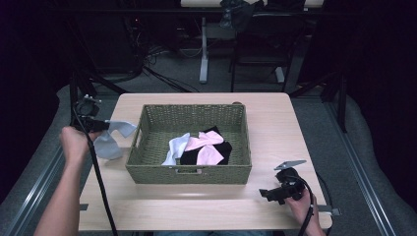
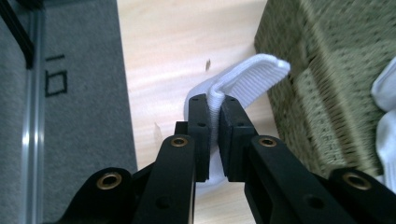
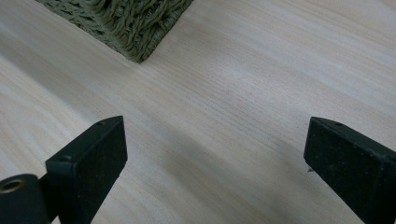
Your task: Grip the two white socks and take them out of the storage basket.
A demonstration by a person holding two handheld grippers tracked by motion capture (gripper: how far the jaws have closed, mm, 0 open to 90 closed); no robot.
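On a pale bench (image 1: 206, 206), left of the basket (image 1: 189, 174), my left hand-held gripper (image 2: 215, 116) pinches a soft, light sock (image 2: 252, 74) mid-fold; my right hand-held gripper (image 3: 215, 154) gapes empty.

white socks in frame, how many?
2. One white sock is pinched in the left tool, left of the basket. The other lies inside the basket beside pink and black pieces, which may hide more.
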